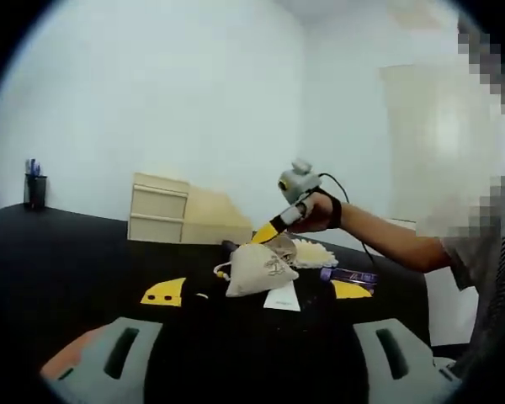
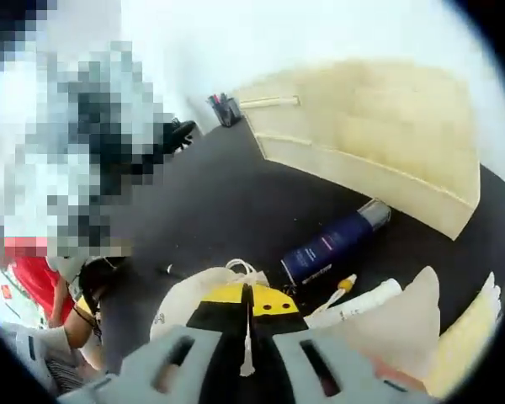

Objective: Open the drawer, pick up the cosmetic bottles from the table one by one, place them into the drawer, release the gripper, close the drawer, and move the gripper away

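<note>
A dark blue cosmetic bottle (image 2: 332, 244) lies on the black table (image 2: 219, 210) in front of the wooden drawer cabinet (image 2: 362, 143), with a white tube (image 2: 358, 305) beside it. In the left gripper view the cabinet (image 1: 160, 209) stands at the back with its drawers closed, and a purple bottle (image 1: 349, 275) lies to the right. My right gripper (image 2: 247, 307) is shut, with nothing seen between its jaws, just over a cloth drawstring bag (image 2: 189, 299). A hand holds that right gripper (image 1: 268, 232) above the bag (image 1: 257, 269). My left gripper (image 1: 257, 290) hangs open, short of the bag.
A black pen holder (image 1: 35, 189) stands at the table's far left corner. A white slip of paper (image 1: 282, 296) lies by the bag. A cream ruffled item (image 1: 313, 251) sits behind the bag. The person's forearm (image 1: 387, 240) reaches in from the right.
</note>
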